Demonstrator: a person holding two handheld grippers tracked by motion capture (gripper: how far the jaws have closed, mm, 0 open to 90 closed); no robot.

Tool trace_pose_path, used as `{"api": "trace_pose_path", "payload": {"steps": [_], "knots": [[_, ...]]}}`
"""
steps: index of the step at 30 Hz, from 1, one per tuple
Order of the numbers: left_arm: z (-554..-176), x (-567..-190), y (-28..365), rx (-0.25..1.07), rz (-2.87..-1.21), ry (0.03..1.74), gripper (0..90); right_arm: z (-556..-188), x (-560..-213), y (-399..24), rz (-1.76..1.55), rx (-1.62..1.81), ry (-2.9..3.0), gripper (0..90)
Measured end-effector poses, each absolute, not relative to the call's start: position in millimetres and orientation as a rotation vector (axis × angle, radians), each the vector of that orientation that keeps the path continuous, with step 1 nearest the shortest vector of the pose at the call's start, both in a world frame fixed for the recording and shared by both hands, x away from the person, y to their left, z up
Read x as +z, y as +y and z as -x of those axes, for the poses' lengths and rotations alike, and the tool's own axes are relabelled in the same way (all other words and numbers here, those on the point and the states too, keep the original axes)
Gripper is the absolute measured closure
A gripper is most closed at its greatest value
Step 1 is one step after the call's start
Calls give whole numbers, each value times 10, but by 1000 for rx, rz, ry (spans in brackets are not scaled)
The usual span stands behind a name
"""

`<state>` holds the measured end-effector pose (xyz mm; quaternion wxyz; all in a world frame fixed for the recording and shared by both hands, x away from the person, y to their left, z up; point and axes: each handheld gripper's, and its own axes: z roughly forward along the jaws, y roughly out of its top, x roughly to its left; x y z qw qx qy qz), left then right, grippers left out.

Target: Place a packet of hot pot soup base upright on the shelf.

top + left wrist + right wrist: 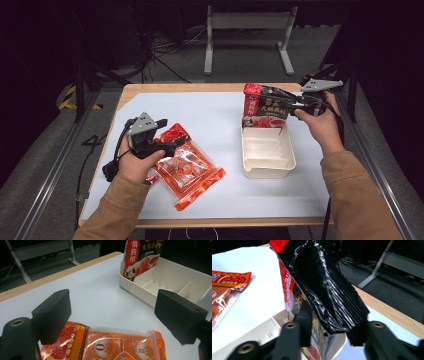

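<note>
Right gripper view: right gripper (327, 335) has its jaws partway open around the hotpot-base pouch (322, 290) standing in the white tray (267, 150); unsupported, it'll probably flop over.

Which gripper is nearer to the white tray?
Right. The right gripper is at the upright red-and-black packet standing in the white tray. The left gripper is across the table, open over the flat orange packet.

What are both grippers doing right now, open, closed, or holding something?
Left gripper: open, jaws spread above the orange packet.
Right gripper: jaws around the black-and-red pouch standing in the white tray; grip cannot be told.
</note>
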<state>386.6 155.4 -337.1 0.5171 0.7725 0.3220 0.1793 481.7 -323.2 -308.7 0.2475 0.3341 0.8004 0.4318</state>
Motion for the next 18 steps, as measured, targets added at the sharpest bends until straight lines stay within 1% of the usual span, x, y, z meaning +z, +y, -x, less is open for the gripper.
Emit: {"api": "trace_pose_path", "payload": {"steps": [3,6,8,18], "knots": [[-3864,-3376,1562,428,-1858,775,150,-4801,-3085,-3268,-937,1216,2162,448],[-3864,-3385,1568,429,-1860,779,149,-4766,-3081,-3307,-953,1260,2148,389],[-3859,-3391,1579,429,-1863,783,148,-4725,-3070,-3328,-953,1290,2139,373],[-3823,-3389,1681,436,-1852,806,142,-4413,-2947,-3470,-912,1357,2098,365]]}}
